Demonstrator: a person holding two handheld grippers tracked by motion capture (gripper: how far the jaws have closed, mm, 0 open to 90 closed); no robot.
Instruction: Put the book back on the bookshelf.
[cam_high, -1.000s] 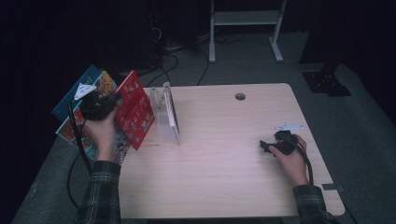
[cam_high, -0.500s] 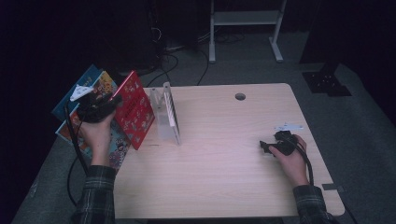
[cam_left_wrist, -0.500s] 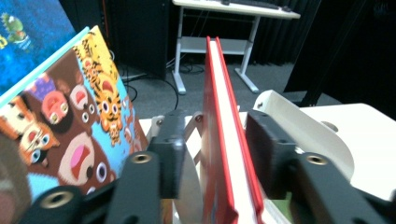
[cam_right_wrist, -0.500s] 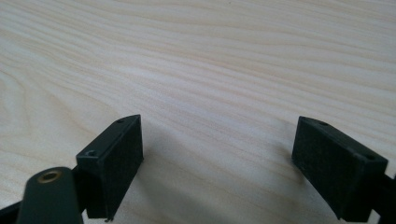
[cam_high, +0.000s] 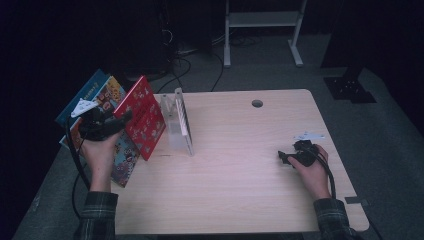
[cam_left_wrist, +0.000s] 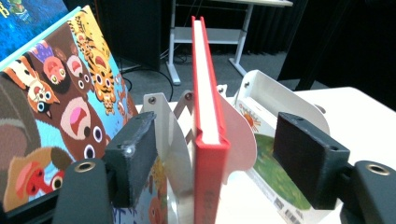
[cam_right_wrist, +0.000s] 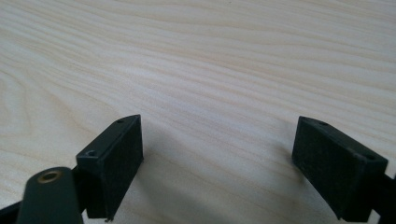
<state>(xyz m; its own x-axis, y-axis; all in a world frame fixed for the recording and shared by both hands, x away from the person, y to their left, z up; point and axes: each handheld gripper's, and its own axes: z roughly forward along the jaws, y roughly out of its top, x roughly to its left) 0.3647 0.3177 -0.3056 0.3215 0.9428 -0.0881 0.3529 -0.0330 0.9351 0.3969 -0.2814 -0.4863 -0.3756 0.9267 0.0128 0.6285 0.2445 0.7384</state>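
Observation:
A red hardcover book stands tilted at the table's left edge, leaning on a white book rack. My left gripper is at the book's near edge. In the left gripper view the red book stands edge-on between the jaws of that gripper, with a gap on each side; the pads do not touch it. The jaws have just been opening. My right gripper rests on the table at the right, and in its own view it is open over bare wood.
Picture books with animal covers lean behind the red one, past the left edge of the table. White rack dividers flank the red book, and a green-covered book sits beyond. A cable hole lies far centre.
The left gripper's jaws have spread away from the red book, and the left hand has drawn back a little toward the left. The right hand has not moved.

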